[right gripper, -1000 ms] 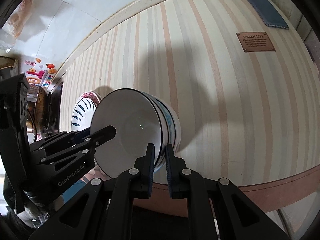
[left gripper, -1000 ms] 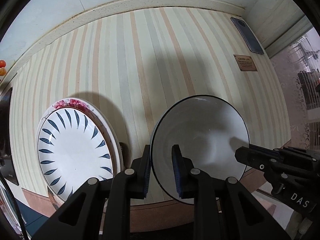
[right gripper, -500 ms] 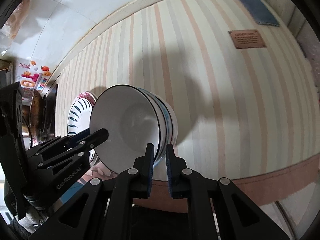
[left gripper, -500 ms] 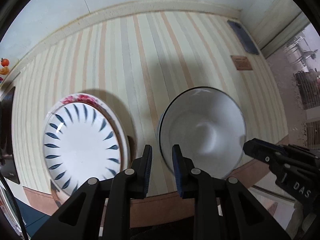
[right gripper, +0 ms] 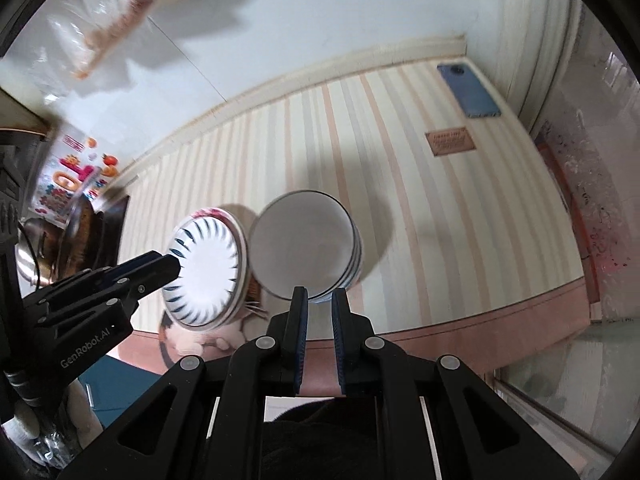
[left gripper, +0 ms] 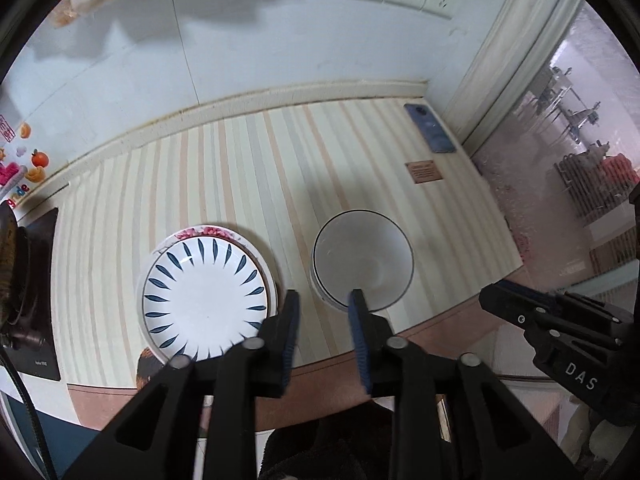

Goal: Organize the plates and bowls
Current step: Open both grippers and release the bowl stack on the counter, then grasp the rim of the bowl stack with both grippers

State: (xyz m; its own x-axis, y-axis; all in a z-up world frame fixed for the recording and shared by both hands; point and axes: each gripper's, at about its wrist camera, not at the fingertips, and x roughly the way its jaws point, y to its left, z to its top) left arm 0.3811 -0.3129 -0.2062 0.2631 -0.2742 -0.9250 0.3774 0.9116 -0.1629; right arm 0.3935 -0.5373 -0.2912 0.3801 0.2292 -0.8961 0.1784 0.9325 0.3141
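Plates (left gripper: 206,294) sat stacked on the left, bowls (left gripper: 362,266) nested just right of them on the striped counter (left gripper: 248,176). Left gripper (left gripper: 322,306) hung apart and empty; right gripper (right gripper: 319,306) stood narrowly parted, empty. The sorting looked essentially finished.

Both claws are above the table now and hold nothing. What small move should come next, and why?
Probably draw both claws back and stop. The bowls are in one stack and the plates in another beside it; the left claw and right claw are open and empty, and no loose dish shows.
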